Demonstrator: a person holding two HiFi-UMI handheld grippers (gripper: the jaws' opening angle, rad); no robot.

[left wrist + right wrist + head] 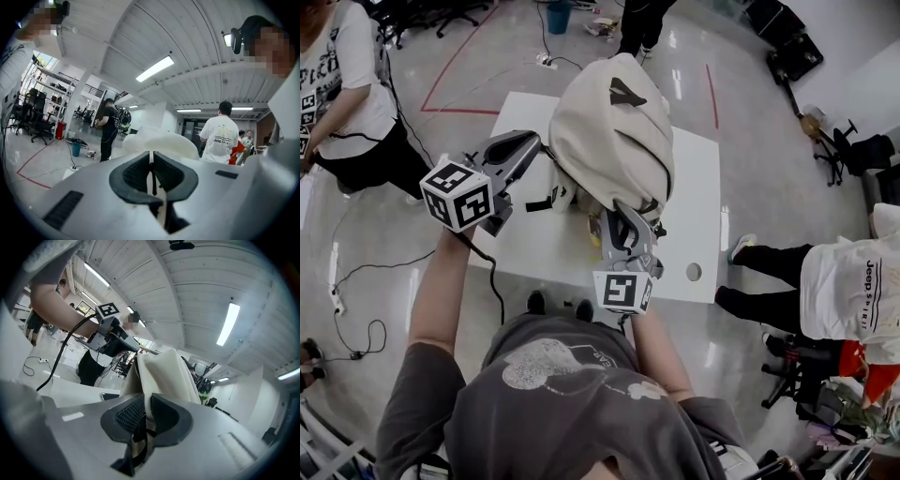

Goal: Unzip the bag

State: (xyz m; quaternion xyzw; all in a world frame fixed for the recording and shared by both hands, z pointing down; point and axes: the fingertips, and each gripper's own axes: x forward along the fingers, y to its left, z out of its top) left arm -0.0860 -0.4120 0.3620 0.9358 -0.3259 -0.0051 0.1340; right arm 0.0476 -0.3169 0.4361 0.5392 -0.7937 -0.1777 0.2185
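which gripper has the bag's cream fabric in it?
The right gripper, shut on a fold of the bag at its near end. The left gripper pinches only a thin dark strip, off the bag's left side.

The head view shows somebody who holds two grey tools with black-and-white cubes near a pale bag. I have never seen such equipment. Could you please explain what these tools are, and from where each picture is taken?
There is no robot here. A person holds a hand-operated gripper with two jaws in each hand, and the patterned cubes are parts of those grippers. The head view comes from a camera on the person's head, looking down. The other two views come from a camera riding on each gripper, looking along its jaws. Over the white table is a cream bag; I cannot tell whether it rests there or is lifted. The right gripper is clamped on the bag's fabric and a black strap. The left gripper is closed on a thin dark strip, probably the zipper's pull. Other people stand around.
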